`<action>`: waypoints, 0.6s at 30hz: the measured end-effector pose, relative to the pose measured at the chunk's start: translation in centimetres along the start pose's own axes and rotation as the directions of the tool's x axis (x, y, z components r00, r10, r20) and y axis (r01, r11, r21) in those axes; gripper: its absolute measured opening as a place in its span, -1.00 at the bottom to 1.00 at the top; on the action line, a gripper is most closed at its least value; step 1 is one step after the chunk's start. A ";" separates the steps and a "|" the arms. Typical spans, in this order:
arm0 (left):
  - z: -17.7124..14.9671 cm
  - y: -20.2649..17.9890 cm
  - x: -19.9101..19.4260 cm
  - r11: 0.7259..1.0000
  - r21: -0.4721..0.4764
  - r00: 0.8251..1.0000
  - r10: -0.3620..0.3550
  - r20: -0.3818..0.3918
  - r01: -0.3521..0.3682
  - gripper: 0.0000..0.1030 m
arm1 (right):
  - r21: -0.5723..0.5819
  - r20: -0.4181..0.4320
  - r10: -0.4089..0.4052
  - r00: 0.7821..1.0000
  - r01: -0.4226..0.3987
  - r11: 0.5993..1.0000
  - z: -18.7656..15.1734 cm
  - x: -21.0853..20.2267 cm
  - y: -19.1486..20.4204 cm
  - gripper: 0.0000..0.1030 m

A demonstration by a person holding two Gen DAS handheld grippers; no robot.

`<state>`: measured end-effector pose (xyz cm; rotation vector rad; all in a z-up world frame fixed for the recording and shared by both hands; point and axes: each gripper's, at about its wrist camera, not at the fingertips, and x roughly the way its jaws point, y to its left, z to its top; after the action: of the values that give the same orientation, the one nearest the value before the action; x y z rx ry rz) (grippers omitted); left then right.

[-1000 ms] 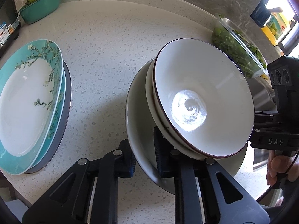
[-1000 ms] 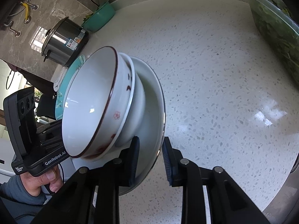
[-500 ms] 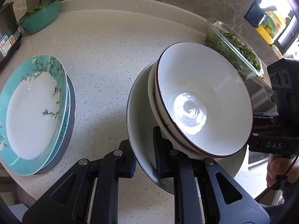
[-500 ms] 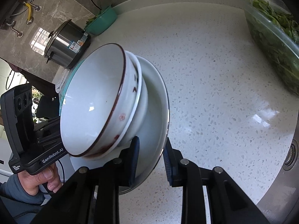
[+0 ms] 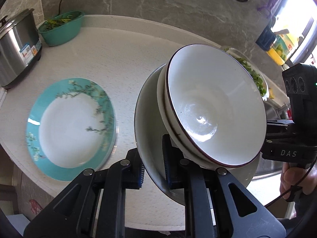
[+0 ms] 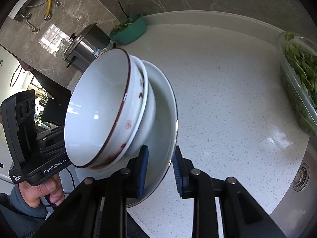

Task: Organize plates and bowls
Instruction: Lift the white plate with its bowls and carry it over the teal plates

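A white plate (image 5: 150,138) carrying two nested white bowls hangs tilted above the counter, held at opposite rims. The top bowl (image 5: 214,107) has a dark red rim; the lower bowl (image 5: 161,99) shows only its edge. My left gripper (image 5: 153,168) is shut on the plate's near rim. In the right wrist view my right gripper (image 6: 160,168) is shut on the plate (image 6: 164,123) beside the bowls (image 6: 99,115). Each view shows the other gripper's body, fingertips hidden. A stack of teal flowered plates (image 5: 69,123) lies on the counter to the left.
A steel pot (image 5: 15,45) and a teal bowl of greens (image 5: 61,27) stand at the back left. A clear container of greens (image 6: 299,83) sits at the right, near the sink drain (image 6: 301,176). A hand (image 6: 45,192) holds the left gripper.
Both grippers have risen together with the plate and bowls. The counter and the teal plates now look farther below, and more of the back wall shows.
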<state>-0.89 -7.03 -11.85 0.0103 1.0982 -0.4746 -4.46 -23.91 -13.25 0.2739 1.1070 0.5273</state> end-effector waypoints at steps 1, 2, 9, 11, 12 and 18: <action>0.2 1.0 -0.9 1.000 -0.007 1.000 0.002 0.005 -0.002 -0.73 | -0.008 0.000 0.003 1.000 -0.003 1.000 0.4 0.1 0.8 -0.46; 0.2 2.3 -2.0 1.000 -0.013 1.000 0.005 0.015 -0.005 -0.73 | -0.020 -0.001 0.006 1.000 -0.006 1.000 0.8 0.3 1.8 -0.46; 1.6 9.1 -6.1 0.999 -0.023 0.998 0.044 0.049 -0.043 -0.73 | -0.084 -0.002 0.032 0.999 -0.032 0.996 4.3 2.9 8.1 -0.46; 1.8 11.3 -6.7 0.998 -0.030 0.998 0.048 0.051 -0.047 -0.73 | -0.092 -0.006 0.036 0.999 -0.037 0.995 5.2 4.1 9.5 -0.46; 2.2 12.6 -6.9 0.998 -0.034 0.998 0.049 0.050 -0.048 -0.73 | -0.095 -0.011 0.036 0.999 -0.037 0.995 5.7 4.8 10.2 -0.46; 2.3 18.8 -5.7 0.998 -0.040 0.999 0.051 0.019 -0.050 -0.73 | -0.079 -0.036 0.038 0.999 -0.041 0.996 7.3 9.3 12.0 -0.46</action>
<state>5.99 11.38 -10.10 -0.0014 1.0849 -0.4068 2.07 -8.41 -11.77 0.2184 1.1127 0.6121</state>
